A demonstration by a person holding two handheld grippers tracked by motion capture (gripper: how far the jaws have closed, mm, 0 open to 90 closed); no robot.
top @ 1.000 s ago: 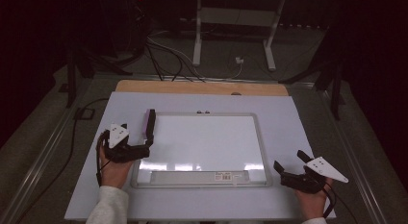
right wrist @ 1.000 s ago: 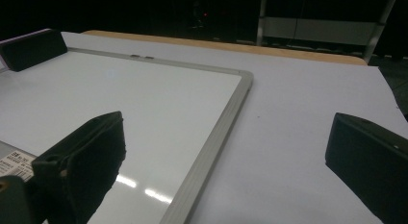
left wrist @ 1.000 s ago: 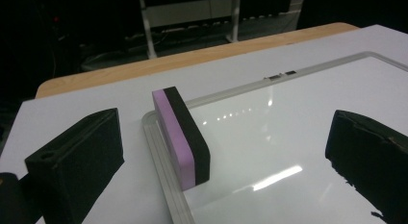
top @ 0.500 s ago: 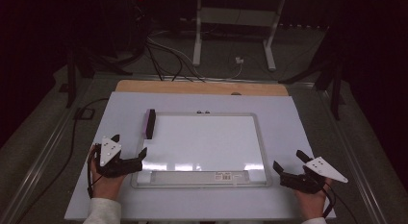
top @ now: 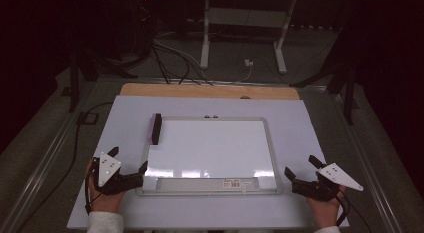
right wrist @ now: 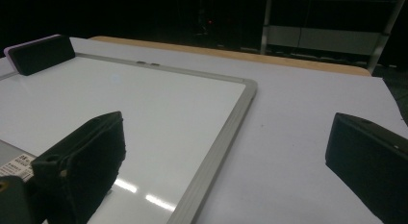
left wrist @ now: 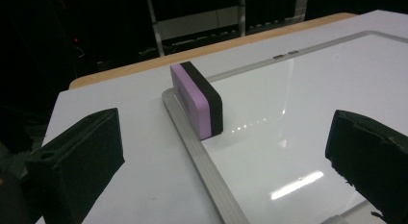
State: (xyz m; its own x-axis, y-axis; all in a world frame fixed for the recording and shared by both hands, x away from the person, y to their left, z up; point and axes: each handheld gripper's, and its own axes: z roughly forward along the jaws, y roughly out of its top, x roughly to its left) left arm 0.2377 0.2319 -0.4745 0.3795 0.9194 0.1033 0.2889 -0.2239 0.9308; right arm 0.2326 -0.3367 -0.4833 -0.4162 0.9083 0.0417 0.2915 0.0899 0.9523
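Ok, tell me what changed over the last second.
The left gripper let go of the eraser at the whiteboard's left edge and drew back toward the person, jaws open. The eraser, whiteboard and right gripper stayed put.

The left gripper [top: 129, 165] has let go of the eraser [top: 156, 128] and pulled back toward the person, down to the whiteboard's [top: 210, 148] near-left corner. Its jaws stand wide apart with nothing between them. The eraser is left behind at the board's far-left corner, on its edge against the frame.
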